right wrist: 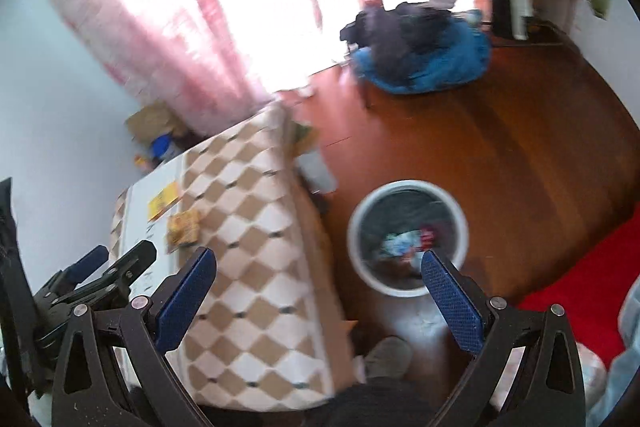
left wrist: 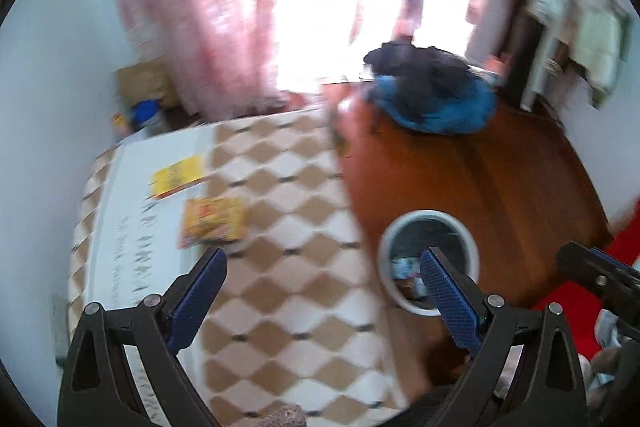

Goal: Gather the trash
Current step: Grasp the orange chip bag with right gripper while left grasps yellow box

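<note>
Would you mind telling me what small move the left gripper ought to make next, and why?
Probably ease the left gripper forward and down toward the orange wrapper. It is open and empty, the wrapper lies just beyond its left fingertip on the checkered table, and the bin on the floor already holds trash.

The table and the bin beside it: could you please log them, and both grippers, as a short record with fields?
table: checked brown-and-white cloth, white sheet at its far end
trash on table: yellow packet and yellow card, side by side on the white sheet
bin: white round bin on the wooden floor beside the table, dark liner, wrappers already inside
left gripper: open, empty, over the table edge
right gripper: open, empty
beyond: blue and black bundle on the floor
image quality: motion-blurred
</note>
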The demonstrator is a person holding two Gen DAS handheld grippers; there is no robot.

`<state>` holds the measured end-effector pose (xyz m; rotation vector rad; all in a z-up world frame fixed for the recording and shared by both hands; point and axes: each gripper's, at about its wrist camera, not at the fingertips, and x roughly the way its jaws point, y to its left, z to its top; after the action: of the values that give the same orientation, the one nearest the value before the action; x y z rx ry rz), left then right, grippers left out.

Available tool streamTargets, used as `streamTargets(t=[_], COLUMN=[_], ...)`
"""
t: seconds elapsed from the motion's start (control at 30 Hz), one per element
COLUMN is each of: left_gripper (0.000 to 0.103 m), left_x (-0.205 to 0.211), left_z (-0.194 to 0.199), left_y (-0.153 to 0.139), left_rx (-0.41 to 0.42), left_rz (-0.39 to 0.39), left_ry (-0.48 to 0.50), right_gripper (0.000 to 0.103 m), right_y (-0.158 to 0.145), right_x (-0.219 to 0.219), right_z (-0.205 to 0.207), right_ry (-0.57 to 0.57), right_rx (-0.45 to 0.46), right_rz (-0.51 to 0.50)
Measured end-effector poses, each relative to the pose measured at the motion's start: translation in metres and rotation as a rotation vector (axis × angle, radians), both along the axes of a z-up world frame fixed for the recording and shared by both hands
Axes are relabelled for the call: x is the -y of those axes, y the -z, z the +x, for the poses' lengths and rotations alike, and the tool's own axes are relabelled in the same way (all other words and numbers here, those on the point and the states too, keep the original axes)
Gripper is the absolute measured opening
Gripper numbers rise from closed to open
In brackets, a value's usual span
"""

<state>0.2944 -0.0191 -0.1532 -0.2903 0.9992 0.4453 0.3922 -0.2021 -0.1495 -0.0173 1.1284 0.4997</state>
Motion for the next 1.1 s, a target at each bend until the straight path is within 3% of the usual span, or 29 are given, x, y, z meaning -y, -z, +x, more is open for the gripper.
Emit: streamTargets(t=[0.13, 0.27, 0.43, 0.47, 0.53, 0.67, 0.7, 0.73, 0.8, 0.93, 1.1], left_gripper=[0.099, 0.099, 0.099, 0.099, 0.099, 0.099, 0.099, 0.099, 0.099, 0.099, 0.099], left_x=[-0.067, -0.135, -0.192, -0.198, -0.215, -0.233, -0.235, -0.237, -0.239, -0.243, -0.251], left_z=[-0.039, -0.081, -0.112, -0.115, -0.118, -0.112, -0.109, -0.107, -0.097, -0.073, -0.021], left_y=[0.038, 0.097, 0.158, 0.164, 0.178, 0.193, 0.194, 0.196, 0.196, 0.192, 0.177], left_rx=[-0.072, -0.186, -0.28, -0.285, -0.308, -0.322, -0.325, -0.332, -0.343, -0.347, -0.336], left_rz=[0.018, 0.008, -0.029, -0.033, -0.03, -0.009, -0.001, 0.008, 0.029, 0.091, 0.175], left_ry=[-0.146, -0.3, -0.402, -0.407, -0.42, -0.4, -0.391, -0.379, -0.342, -0.233, -0.026], right_gripper=[0.103, 0.103, 0.103, 0.102, 0.09, 0.065, 0.054, 0.035, 0.016, 0.007, 0.007], right_y=[0.039, 0.103, 0.164, 0.175, 0.194, 0.222, 0.225, 0.227, 0.23, 0.222, 0.203], right_x=[-0.082, -0.169, -0.249, -0.262, -0.283, -0.314, -0.318, -0.321, -0.325, -0.322, -0.309], right_z=[-0.012, -0.016, -0.005, 0.003, 0.013, 0.027, 0.027, 0.027, 0.024, 0.028, 0.066], right_ry=[-0.11, -0.201, -0.23, -0.22, -0.209, -0.199, -0.208, -0.218, -0.237, -0.255, -0.2], right_rx=[-0.069, -0.198, -0.274, -0.275, -0.282, -0.309, -0.312, -0.315, -0.307, -0.28, -0.21], right_rz=[-0.021, -0.037, -0.071, -0.094, -0.126, -0.164, -0.162, -0.16, -0.165, -0.118, -0.151])
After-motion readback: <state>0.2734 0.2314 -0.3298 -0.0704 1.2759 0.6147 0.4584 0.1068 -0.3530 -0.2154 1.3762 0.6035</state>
